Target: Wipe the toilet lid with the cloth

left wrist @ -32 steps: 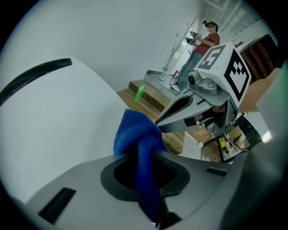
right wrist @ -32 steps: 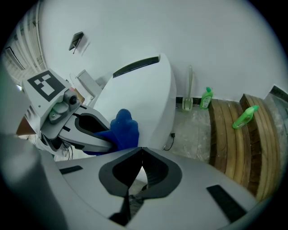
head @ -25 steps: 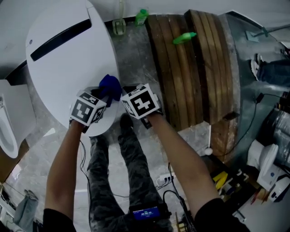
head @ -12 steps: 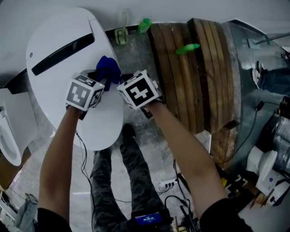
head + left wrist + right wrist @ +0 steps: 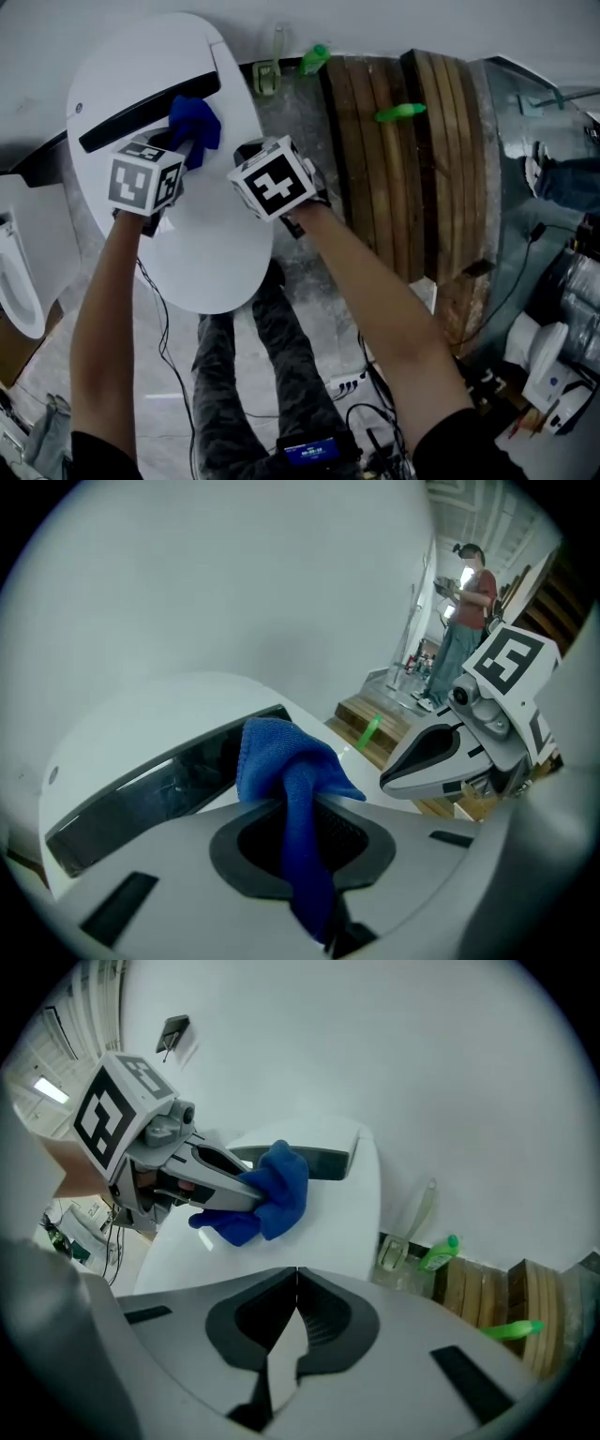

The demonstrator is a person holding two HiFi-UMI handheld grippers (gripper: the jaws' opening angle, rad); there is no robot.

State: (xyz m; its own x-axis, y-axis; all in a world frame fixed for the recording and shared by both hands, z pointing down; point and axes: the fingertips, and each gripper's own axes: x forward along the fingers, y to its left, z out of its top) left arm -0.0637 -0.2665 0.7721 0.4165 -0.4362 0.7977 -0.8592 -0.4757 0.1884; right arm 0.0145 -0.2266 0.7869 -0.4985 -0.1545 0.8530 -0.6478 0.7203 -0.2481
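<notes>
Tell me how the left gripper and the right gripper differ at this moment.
The left gripper is shut on the blue cloth, while the right gripper is shut on nothing. The left gripper holds the cloth near the toilet lid's dark strip; the right gripper is beside it, nearer the lid's right edge in the head view. Both carry a marker cube and point down at the lid.

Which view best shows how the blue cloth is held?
Left gripper view: the crumpled blue cloth is pinched between its jaws. Right gripper view shows it from the side, over the white toilet lid; head view, just a blue tuft.
</notes>
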